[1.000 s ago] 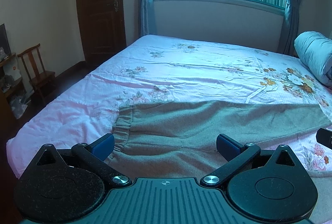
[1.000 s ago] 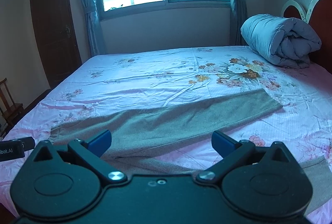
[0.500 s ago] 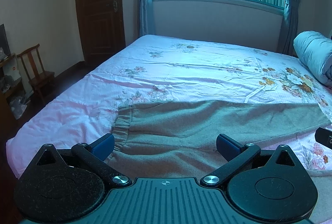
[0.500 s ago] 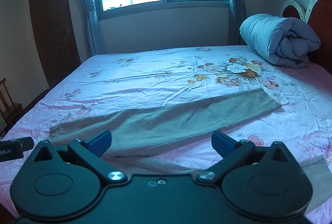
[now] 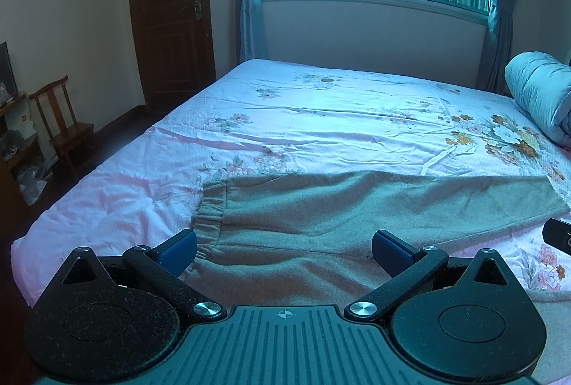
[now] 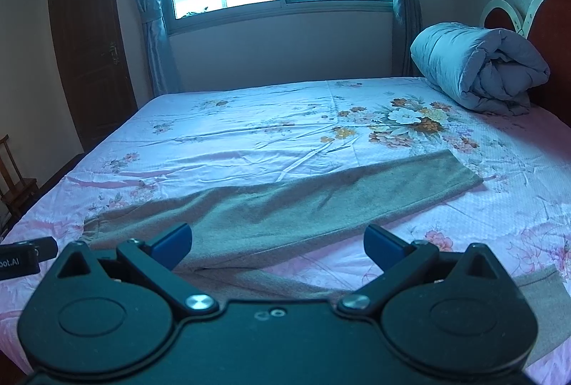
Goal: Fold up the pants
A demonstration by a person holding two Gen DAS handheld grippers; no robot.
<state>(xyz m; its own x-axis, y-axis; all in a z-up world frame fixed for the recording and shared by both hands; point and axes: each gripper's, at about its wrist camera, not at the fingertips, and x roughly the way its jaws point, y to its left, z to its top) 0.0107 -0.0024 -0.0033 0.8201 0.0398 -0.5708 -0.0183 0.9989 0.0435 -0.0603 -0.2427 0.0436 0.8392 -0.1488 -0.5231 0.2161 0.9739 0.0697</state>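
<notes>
Pants (image 5: 321, 217), the grey-brown sweatpants kind, are spread flat across the near side of the bed (image 5: 321, 120), elastic waistband over at 9 o'clock in the left wrist view and the legs running out toward 3. So we're basically at the start, nothing folded yet as far as we can tell. Both tools hover just above the fabric: the left gripper (image 5: 283, 247) has its fingers wide apart with nothing between them, same for the right gripper (image 6: 276, 242), which sits over the split where the two legs part.

Next move, we reckon, is picking an edge. The far leg (image 6: 357, 192) lies out toward 2 o'clock, the near leg (image 6: 546, 292) peeks out at 4, so one needs bringing onto the other.

Annoying bit: our own gripper bodies block the crotch and most of the near leg, and we can't tell how far its cuff reaches.
</notes>
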